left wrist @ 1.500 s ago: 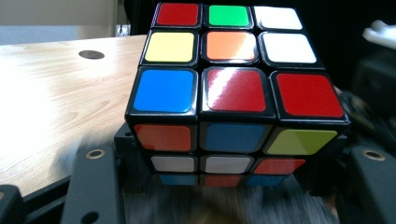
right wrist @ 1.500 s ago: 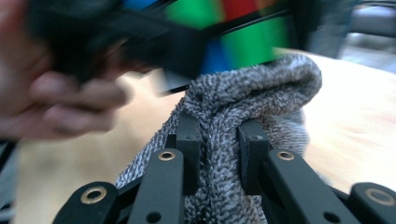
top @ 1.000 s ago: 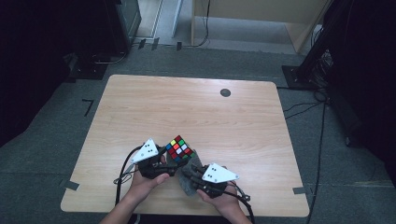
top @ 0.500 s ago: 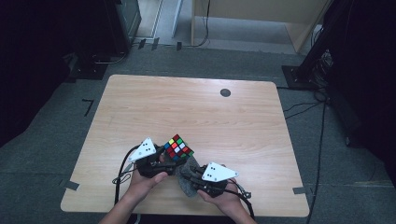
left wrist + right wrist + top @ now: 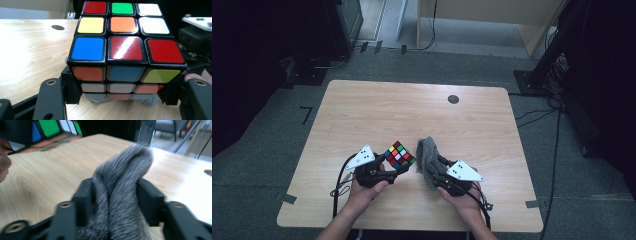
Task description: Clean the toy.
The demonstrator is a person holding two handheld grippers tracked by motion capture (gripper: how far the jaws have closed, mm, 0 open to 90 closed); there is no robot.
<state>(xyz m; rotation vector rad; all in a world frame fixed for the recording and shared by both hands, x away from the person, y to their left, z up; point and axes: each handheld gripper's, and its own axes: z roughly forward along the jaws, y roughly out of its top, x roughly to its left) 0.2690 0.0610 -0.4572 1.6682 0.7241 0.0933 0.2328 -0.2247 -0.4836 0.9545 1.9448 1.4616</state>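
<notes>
Lower middle of the high view: I work at the near edge of the pale wooden table (image 5: 362, 115), my two hands coming in from the bottom of the frame.
Cube: the scrambled plastic colour-sticker puzzle cube with black edges (image 5: 399, 154) sits lifted a little left of centre; in the left gripper view it takes up the middle of the frame (image 5: 125, 50).
Left gripper: my left gripper (image 5: 398, 167) is clamped on the cube, a black jaw pressed against each lower side.
Cloth: the grey fuzzy wiping cloth (image 5: 428, 159) stands bunched just right of the cube, apart from it by a narrow gap; in the right gripper view it rises through the centre (image 5: 120, 190).
Right gripper: my right gripper (image 5: 432, 172) has the cloth between its jaws, which have just been opening; the fabric fills the gap and presses on both pads, so I judge it held, though loosely.
Done so far: I judge both things are picked up and brought side by side, cube steadied for wiping.
Left to do: I judge the cloth is not on the cube now; I have to bring it onto a face and rub, then turn the cube for the other faces.
Far off: a small dark round disc (image 5: 453, 99) lies in the upper right part of the table, well apart from my work.
</notes>
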